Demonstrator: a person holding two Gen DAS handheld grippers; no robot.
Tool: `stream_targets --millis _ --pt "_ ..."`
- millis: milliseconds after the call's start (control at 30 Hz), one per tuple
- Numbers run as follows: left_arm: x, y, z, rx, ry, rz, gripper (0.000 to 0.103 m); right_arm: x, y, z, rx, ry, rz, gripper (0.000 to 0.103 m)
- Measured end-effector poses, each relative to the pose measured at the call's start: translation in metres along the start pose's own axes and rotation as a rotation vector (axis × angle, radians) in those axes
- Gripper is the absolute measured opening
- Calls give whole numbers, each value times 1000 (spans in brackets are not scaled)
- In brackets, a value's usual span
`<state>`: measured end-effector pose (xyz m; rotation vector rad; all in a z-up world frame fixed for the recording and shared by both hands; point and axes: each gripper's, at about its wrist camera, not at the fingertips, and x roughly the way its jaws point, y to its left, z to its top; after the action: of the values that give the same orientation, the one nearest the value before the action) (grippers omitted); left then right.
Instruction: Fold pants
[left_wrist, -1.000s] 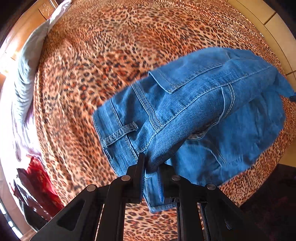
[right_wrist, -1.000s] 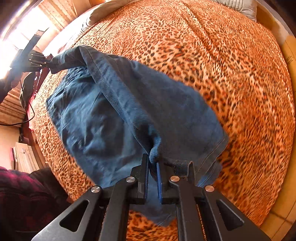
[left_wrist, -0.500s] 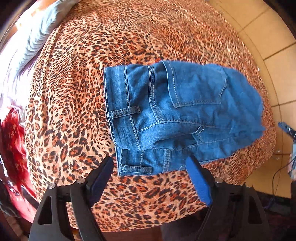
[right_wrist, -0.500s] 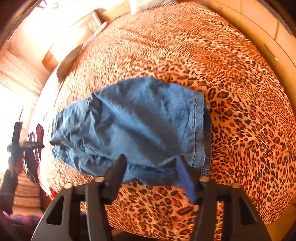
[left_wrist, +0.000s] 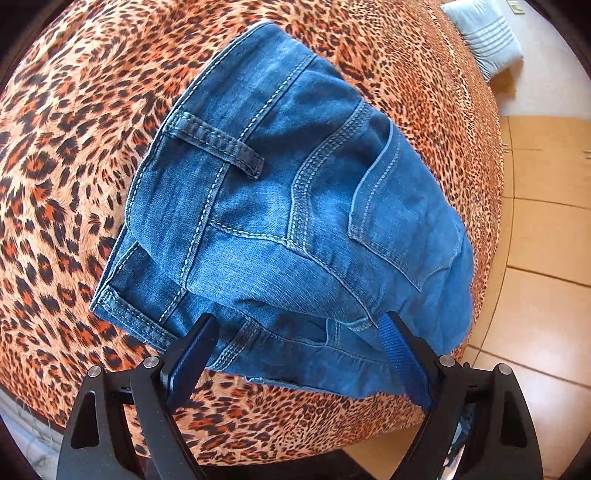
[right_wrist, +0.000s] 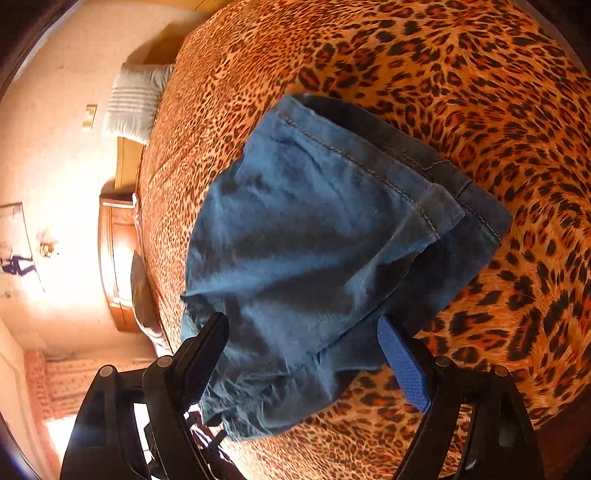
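Observation:
The blue jeans (left_wrist: 295, 184) lie folded in a compact stack on the leopard-print bedspread (left_wrist: 55, 184). The left wrist view shows their waistband end, with a belt loop (left_wrist: 218, 144) and a back pocket (left_wrist: 391, 214). My left gripper (left_wrist: 298, 319) hovers over the near edge of the denim, its jaws opening and spread wide, the pads clear of the cloth. In the right wrist view the jeans (right_wrist: 314, 240) show their hemmed leg end (right_wrist: 406, 166). My right gripper (right_wrist: 303, 320) stands open above that near edge, gripping nothing.
A grey striped pillow (left_wrist: 484, 37) lies at the bed's far end, seen as the pillow (right_wrist: 133, 103) in the right wrist view. Tiled floor (left_wrist: 546, 240) runs along the bed's edge. A wooden bedside cabinet (right_wrist: 118, 258) stands by the wall.
Both grippers were shut on the jeans and holding them up; they let go and opened wide. The jeans now lie folded on the bed, and both views have rolled and moved closer.

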<state>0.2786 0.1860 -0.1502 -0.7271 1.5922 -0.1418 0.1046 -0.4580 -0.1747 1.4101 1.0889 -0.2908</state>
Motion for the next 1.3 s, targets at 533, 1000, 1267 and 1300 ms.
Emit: stream_targets --millis 533,1000,1267,1300 --pt "-67 -8 -26 33 -93 84 9 -32 24 28 -75 -2 170 6" --pt "-60 29 -57 -66 -132 22 78 -10 -45 2 26 72 120 31" --pt "-27 -13 -34 -37 -122 57 80 48 -15 -25 8 179 109 50" --pt "-22 -17 -33 -29 -117 79 80 59 -14 -26 15 192 95 50"
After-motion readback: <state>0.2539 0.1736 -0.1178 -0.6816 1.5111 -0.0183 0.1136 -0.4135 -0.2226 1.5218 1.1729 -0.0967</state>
